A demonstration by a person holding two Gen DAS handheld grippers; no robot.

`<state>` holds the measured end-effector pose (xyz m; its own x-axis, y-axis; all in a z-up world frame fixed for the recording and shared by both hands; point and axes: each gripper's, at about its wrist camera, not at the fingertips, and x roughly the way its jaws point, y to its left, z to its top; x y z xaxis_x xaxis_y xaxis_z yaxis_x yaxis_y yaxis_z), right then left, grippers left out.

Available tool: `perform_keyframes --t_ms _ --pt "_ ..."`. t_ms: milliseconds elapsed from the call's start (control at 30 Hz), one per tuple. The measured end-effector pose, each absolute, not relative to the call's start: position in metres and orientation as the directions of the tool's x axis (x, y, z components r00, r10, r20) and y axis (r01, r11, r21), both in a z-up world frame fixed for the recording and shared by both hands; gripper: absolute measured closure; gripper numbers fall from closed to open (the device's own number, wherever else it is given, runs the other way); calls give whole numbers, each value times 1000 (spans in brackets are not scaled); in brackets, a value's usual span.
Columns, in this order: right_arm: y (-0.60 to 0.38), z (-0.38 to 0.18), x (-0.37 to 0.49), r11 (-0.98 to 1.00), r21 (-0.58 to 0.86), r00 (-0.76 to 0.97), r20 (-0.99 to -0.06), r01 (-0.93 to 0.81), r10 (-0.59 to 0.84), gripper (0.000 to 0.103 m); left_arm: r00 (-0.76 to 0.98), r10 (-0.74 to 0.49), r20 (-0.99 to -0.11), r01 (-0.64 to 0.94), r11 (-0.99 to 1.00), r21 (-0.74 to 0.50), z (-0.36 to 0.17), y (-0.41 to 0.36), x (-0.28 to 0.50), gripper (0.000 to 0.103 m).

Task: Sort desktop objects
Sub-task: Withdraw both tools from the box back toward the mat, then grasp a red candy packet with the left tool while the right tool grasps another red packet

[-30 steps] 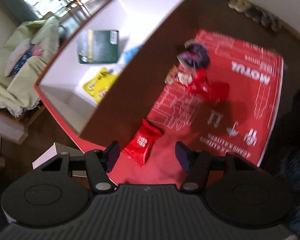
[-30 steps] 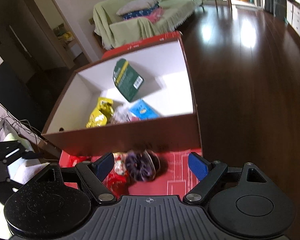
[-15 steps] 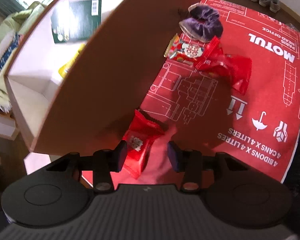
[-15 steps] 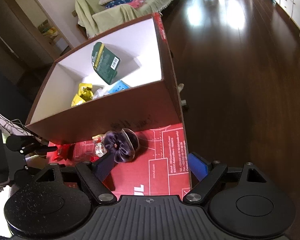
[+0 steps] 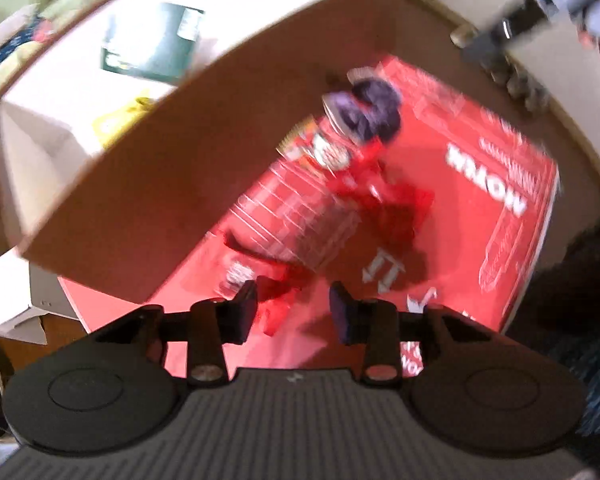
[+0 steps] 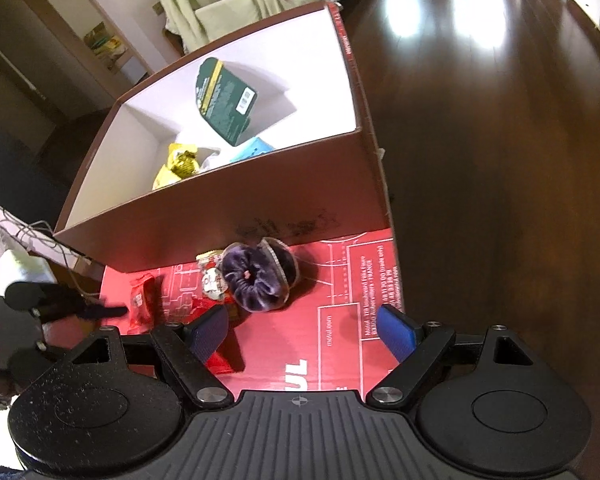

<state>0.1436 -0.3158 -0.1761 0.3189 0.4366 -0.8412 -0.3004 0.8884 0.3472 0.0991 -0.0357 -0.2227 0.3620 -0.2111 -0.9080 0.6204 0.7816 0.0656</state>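
Left tool (image 5: 293,312) open over small red foil snack packet (image 6: 141,299).
Packet's long axis runs toward brown cardboard box (image 6: 236,204); right tool (image 6: 304,330) open, empty.

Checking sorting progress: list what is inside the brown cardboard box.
Inside the white-lined brown cardboard box: a dark green packet leaning on the divider, a crinkled yellow packet, a light blue packet and something whitish between them. The near wall hides their lower parts and the floor.

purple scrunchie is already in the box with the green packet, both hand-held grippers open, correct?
Not quite. The purple scrunchie lies outside the box, on the red mat in front of it, as the right wrist view shows. The green packet is inside, and both hand-held grippers are open.
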Motion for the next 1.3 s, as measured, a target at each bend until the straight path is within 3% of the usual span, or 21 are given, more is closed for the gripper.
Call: perform_keyframes --t_ms 67,267,367,467,567,633,667,700,1300 --pt "-312 -179 143 886 348 309 -844 -305 438 19 362 -186 -913 562 825 55 -225 -29 111 55" --pt "-302 -182 138 878 347 289 -848 -329 444 19 318 -146 -937 280 959 -54 -238 -11 140 54" --pt "-302 -184 136 880 347 284 -852 -324 440 19 335 -145 -931 128 986 -107 -240 -7 142 39" --pt "-303 -187 135 885 345 280 -857 -311 433 19 339 -118 -933 12 993 -121 -247 -5 146 39" --pt "-301 -187 134 886 343 278 -859 -312 430 19 349 -92 -933 -32 993 -110 -252 -7 147 44" --pt "-299 -188 134 885 343 273 -860 -315 431 19 373 -53 -926 32 998 -45 -253 -17 143 60" --pt "-297 -189 134 884 344 269 -861 -318 432 19 379 -58 -924 65 997 -36 -252 -19 140 73" --pt "-296 -190 134 882 345 265 -861 -320 433 19 384 -64 -921 97 995 -29 -251 -21 138 75" --pt "-195 -231 119 815 232 183 -908 -531 377 20 377 -63 -924 100 995 -27 -230 7 97 80"
